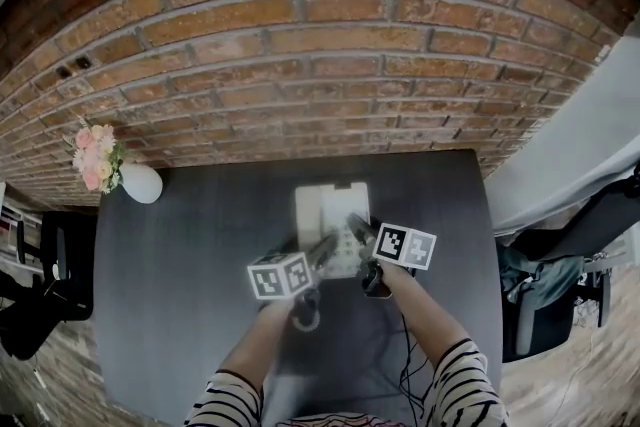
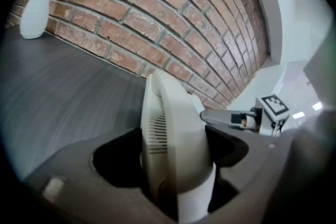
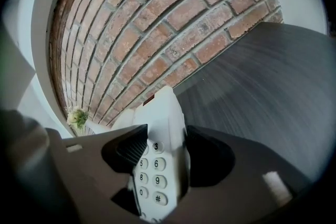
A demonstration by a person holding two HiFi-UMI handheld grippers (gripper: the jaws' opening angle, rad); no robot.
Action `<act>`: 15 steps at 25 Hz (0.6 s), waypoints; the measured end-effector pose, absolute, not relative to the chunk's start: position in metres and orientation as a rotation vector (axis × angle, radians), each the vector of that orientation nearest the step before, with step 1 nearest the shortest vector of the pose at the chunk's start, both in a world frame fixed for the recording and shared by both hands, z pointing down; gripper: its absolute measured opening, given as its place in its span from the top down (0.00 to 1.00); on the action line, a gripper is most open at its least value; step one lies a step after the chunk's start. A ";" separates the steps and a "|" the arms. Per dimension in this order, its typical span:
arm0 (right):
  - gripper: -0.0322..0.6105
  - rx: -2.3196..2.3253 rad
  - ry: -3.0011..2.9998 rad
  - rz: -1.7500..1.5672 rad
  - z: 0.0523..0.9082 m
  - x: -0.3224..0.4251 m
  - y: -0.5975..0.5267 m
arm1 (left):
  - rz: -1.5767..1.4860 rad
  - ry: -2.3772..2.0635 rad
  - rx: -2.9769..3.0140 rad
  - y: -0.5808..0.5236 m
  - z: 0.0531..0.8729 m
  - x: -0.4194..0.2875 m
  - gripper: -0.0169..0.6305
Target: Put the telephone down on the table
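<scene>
A white desk telephone (image 1: 331,205) is over the middle of the dark table (image 1: 200,255), held from both near sides. My left gripper (image 1: 327,246) is shut on the phone's left side, where the handset (image 2: 176,134) with its slotted earpiece fills the space between the jaws. My right gripper (image 1: 358,228) is shut on the right side, its pads clamping the keypad edge (image 3: 157,165). In the left gripper view, the right gripper's marker cube (image 2: 273,105) shows behind the phone. I cannot tell whether the phone's base touches the table.
A white vase with pink flowers (image 1: 138,181) stands at the table's far left corner, close to the brick wall (image 1: 320,45). A black chair (image 1: 40,285) is at the left and another seat (image 1: 560,275) at the right. A cable (image 1: 405,365) hangs by the near edge.
</scene>
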State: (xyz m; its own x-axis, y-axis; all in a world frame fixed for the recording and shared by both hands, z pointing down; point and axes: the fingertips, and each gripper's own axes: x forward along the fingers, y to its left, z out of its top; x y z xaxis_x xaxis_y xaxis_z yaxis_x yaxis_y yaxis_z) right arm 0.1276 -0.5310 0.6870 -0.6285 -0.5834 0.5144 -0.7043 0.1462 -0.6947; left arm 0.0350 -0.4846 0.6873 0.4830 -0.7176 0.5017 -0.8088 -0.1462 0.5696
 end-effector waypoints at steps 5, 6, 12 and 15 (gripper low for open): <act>0.60 1.297 -2.294 1.473 0.688 0.128 -0.531 | 0.162 -1.273 1.900 -0.484 0.691 0.036 0.39; 0.60 1.303 -2.293 1.471 0.688 0.128 -0.531 | 0.165 -1.274 1.901 -0.484 0.691 0.036 0.39; 0.60 1.313 -2.304 1.451 0.689 0.128 -0.530 | 0.190 -1.272 1.913 -0.483 0.695 0.036 0.39; 0.60 1.318 -2.314 1.428 0.689 0.128 -0.529 | 0.192 -1.273 1.917 -0.482 0.696 0.036 0.39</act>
State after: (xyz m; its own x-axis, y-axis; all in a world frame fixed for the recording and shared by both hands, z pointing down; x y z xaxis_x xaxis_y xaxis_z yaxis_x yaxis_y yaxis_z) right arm 0.1281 -0.5292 0.6891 -0.6138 -0.6089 0.5025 -0.7221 0.1758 -0.6690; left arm 0.0362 -0.4823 0.6965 0.4799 -0.7042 0.5232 -0.8270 -0.1642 0.5376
